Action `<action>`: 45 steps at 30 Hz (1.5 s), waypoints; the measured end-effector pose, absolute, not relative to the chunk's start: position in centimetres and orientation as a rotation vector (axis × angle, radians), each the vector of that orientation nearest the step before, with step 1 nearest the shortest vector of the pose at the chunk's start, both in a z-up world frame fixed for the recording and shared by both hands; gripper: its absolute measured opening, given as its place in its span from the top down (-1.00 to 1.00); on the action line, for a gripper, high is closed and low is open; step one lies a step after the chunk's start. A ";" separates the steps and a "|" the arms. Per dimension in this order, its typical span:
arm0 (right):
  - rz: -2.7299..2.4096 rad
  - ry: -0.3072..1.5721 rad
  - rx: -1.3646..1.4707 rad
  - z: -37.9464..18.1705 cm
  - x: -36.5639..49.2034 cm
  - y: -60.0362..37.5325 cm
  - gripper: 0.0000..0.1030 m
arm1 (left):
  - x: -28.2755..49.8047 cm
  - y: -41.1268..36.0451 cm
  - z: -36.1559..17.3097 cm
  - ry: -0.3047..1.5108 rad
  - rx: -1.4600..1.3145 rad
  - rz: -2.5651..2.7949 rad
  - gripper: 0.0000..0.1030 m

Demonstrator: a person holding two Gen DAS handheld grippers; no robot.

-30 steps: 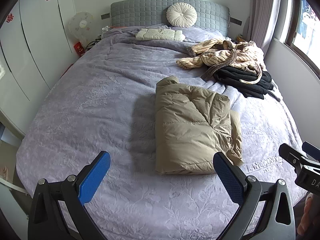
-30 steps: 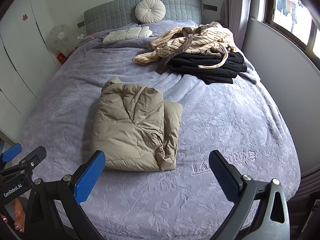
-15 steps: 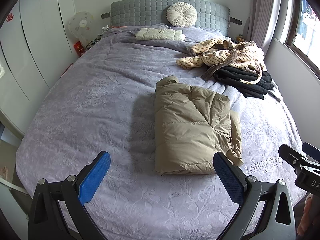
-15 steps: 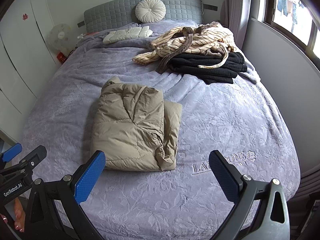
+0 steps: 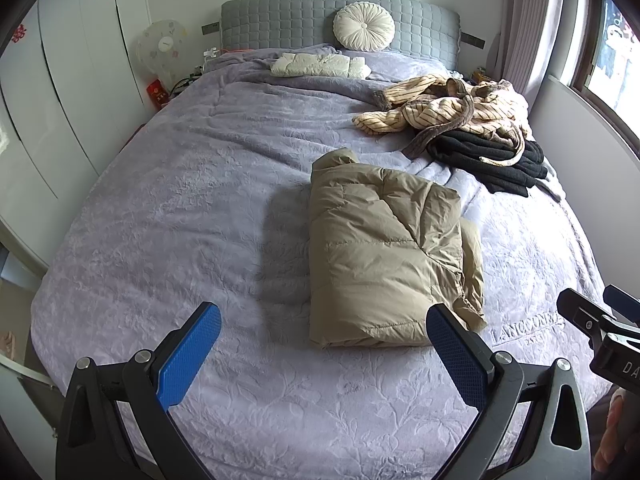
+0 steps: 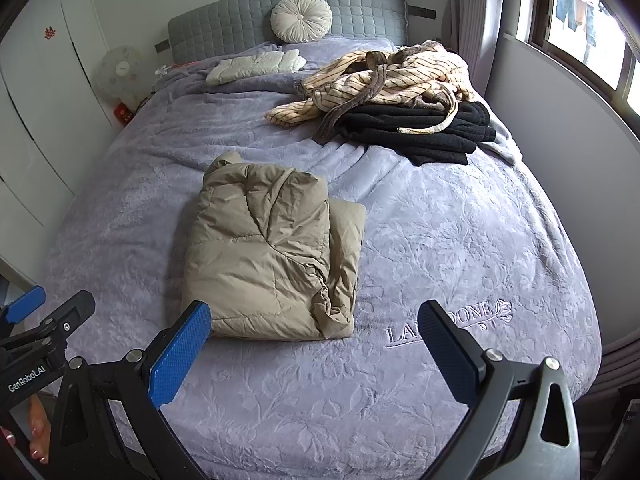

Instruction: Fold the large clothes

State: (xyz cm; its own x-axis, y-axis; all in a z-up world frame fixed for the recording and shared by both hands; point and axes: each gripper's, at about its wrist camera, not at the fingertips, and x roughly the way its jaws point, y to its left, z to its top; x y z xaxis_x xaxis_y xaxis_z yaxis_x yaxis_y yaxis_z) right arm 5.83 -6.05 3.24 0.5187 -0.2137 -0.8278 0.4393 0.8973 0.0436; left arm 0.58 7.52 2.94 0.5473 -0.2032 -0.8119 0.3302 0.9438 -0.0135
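Observation:
A beige puffer jacket [image 5: 384, 256] lies folded into a rectangle in the middle of the purple bedspread [image 5: 180, 200]; it also shows in the right wrist view [image 6: 272, 256]. My left gripper [image 5: 324, 352] is open and empty, held above the foot of the bed just short of the jacket's near edge. My right gripper [image 6: 312, 348] is open and empty, also above the foot of the bed near the jacket's near right corner. The right gripper shows at the right edge of the left wrist view [image 5: 600, 328].
A striped robe [image 5: 448, 108] lies heaped on folded black clothes [image 5: 492, 160] at the far right of the bed. A folded white garment [image 5: 320, 66] and a round cushion [image 5: 364, 32] sit by the grey headboard. A fan [image 5: 162, 46] and wardrobes stand left; a wall and window stand right.

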 end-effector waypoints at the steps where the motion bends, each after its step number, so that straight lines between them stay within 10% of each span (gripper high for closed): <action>1: -0.396 0.949 0.260 3.3 5.8 -6.0 -0.99 | 0.6 7.5 3.0 0.941 0.147 -0.317 -1.00; 45: -0.387 0.954 0.253 3.2 6.0 -6.1 -0.99 | 0.8 7.6 3.0 0.942 0.147 -0.317 -1.00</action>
State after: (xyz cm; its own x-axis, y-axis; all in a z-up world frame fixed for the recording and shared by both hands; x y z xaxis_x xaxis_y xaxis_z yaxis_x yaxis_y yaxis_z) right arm 6.03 -6.06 3.17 0.5179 -0.2091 -0.8295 0.4285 0.9026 0.0400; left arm 0.81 7.60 2.99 0.5462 -0.2025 -0.8128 0.3299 0.9439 -0.0135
